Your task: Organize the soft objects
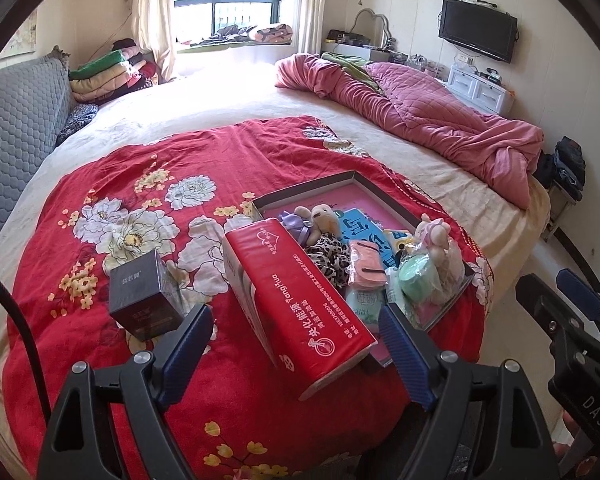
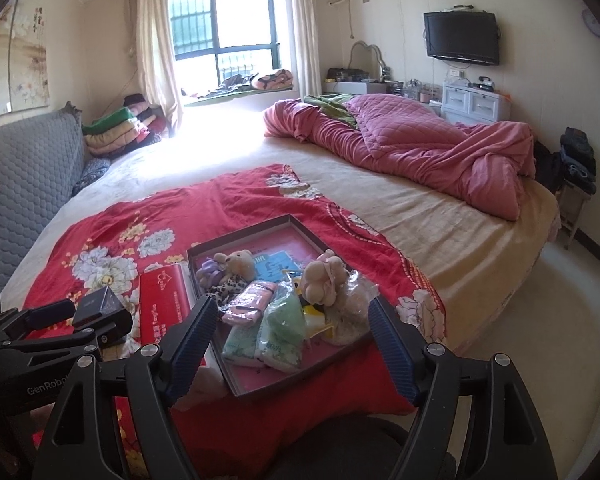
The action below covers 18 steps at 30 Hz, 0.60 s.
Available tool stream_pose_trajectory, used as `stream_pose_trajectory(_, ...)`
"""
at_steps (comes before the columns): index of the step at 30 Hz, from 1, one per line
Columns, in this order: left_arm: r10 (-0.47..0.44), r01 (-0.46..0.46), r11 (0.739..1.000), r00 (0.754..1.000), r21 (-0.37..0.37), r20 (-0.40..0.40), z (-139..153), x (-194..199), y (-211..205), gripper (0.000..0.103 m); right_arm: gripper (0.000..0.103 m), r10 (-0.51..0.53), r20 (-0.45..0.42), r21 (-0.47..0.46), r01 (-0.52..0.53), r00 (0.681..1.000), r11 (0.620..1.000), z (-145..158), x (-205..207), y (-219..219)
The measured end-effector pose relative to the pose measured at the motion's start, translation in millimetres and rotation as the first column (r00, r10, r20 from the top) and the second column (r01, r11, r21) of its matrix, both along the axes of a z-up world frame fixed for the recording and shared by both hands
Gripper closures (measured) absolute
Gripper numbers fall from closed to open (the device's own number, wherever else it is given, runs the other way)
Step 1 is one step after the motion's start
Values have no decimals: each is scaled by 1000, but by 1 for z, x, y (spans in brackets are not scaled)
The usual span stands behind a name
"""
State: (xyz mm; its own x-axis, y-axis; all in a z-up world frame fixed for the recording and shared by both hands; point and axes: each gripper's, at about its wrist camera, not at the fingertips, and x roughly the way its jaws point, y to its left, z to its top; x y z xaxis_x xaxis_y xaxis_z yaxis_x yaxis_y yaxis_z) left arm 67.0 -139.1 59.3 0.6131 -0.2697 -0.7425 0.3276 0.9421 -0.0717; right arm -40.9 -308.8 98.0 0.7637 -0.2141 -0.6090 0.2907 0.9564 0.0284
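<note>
A shallow dark tray point(image 1: 312, 186) point(image 2: 244, 386) with a pink floor lies on the red floral blanket point(image 1: 160, 168) point(image 2: 240, 196). It holds a beige plush point(image 1: 324, 216) point(image 2: 240, 262), a pink plush point(image 1: 434, 232) point(image 2: 326, 276), tissue packs point(image 2: 280, 344), a pink pouch point(image 1: 366, 266) point(image 2: 250, 300) and a green item point(image 1: 418, 276). A red tissue box point(image 1: 300, 300) point(image 2: 164, 304) lies left of the tray, one end between my open left gripper's point(image 1: 296, 340) fingers, not clamped. My right gripper point(image 2: 290, 320) is open and empty in front of the tray.
A small dark box point(image 1: 144, 300) point(image 2: 100, 300) stands left of the red box. A crumpled pink quilt point(image 1: 432, 120) point(image 2: 420, 144) lies at the bed's far right. A grey headboard point(image 1: 16, 120) is at left, with folded blankets point(image 1: 108, 76) beyond it.
</note>
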Motion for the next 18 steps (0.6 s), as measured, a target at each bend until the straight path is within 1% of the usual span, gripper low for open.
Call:
stream_pose_trajectory(3,11,-11,1000,1000,17,2,-3,-5,1,19,24,-7,-10,-19,7,1000,1000,-1,-6,5)
stream_pose_trajectory(8,8,-7,1000,1000,16,-22,-11,-14,3,19,24,-9,-23,-39,8,1000,999,-1,-14,10)
stream_pose_trajectory(11,-3,4,1000,1000,24,-27,-14,-20,2,19,24,-4,-49,-41,2,999,999,-7,-17,13)
stream_pose_trajectory(14,-2,2,1000,1000,18,-10,-14,-28,1,19,24,-4,-81,-41,1,997,999,-15,-20,15)
stream_pose_trajectory(18,-11,11,1000,1000,15,-10,-14,-32,0,19,24,-14,-118,-29,10,993,1000,-24,-23,14)
